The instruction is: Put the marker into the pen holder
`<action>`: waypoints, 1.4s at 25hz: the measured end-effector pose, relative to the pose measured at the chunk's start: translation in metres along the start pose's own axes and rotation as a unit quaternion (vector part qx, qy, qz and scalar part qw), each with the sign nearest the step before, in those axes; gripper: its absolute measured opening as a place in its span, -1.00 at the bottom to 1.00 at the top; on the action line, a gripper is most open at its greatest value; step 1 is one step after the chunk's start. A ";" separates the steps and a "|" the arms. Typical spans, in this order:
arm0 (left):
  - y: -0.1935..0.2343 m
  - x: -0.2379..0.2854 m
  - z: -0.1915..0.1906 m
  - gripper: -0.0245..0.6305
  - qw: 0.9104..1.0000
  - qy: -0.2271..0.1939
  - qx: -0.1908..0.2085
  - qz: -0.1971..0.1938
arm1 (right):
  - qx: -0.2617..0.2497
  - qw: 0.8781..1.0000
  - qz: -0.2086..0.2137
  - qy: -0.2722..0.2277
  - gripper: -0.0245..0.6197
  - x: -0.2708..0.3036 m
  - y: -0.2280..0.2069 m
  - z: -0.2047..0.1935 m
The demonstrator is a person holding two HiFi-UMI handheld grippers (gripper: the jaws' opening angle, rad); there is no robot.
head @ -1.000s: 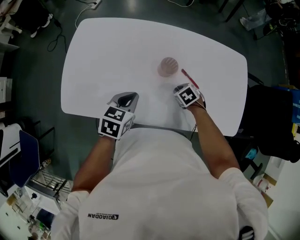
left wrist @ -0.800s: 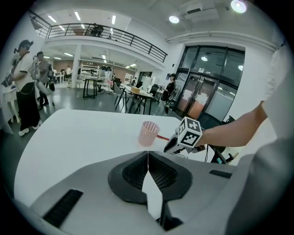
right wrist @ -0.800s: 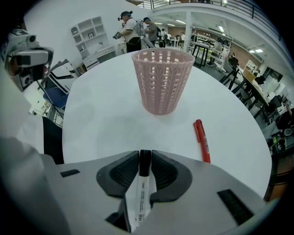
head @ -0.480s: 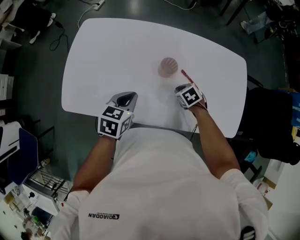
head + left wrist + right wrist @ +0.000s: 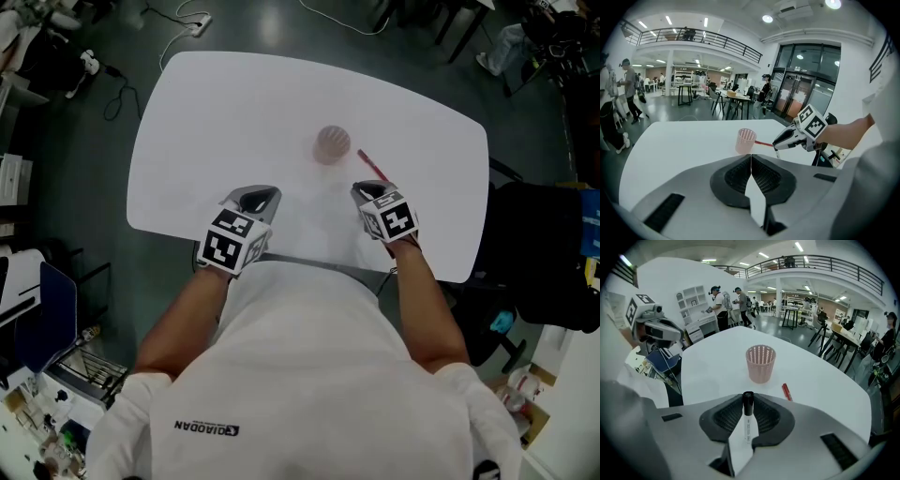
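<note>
The white marker with a black cap is clamped in my right gripper, lower centre of its view. The pink mesh pen holder stands apart, above it in frame. My left gripper is closed on nothing. If I come in off-centre, I judge the marker may catch the rim and tip that light holder, or nudge the red pen at its lower right.

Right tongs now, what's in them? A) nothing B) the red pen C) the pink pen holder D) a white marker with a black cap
D: the right gripper view shows the right tongs shut on a white marker with a black cap, while the red pen lies on the table beside the pink pen holder.
</note>
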State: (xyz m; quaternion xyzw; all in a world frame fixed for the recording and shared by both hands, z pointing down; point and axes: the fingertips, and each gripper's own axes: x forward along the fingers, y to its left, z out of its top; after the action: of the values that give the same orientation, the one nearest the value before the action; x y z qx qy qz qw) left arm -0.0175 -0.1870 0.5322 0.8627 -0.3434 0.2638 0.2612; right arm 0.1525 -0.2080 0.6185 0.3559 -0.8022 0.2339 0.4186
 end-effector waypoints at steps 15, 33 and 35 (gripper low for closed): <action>-0.017 0.002 0.006 -0.84 1.000 -0.003 0.016 -0.013 | 0.049 0.987 -0.001 -0.152 -0.66 -0.066 0.011 0.053; -0.011 -0.007 0.004 -0.84 1.000 -0.016 0.002 -0.005 | 0.013 0.977 -0.041 -0.210 -0.66 -0.077 -0.017 0.151; -0.007 -0.007 0.005 -0.84 1.000 -0.017 -0.001 -0.001 | 0.018 0.980 -0.044 -0.195 -0.66 -0.060 -0.024 0.149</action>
State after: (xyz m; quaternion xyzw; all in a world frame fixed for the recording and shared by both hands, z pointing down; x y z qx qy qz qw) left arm -0.0157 -0.1827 0.5229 0.8674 -0.3472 0.2482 0.2559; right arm 0.1201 -0.3012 0.4894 0.4367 -0.8477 0.1558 0.2578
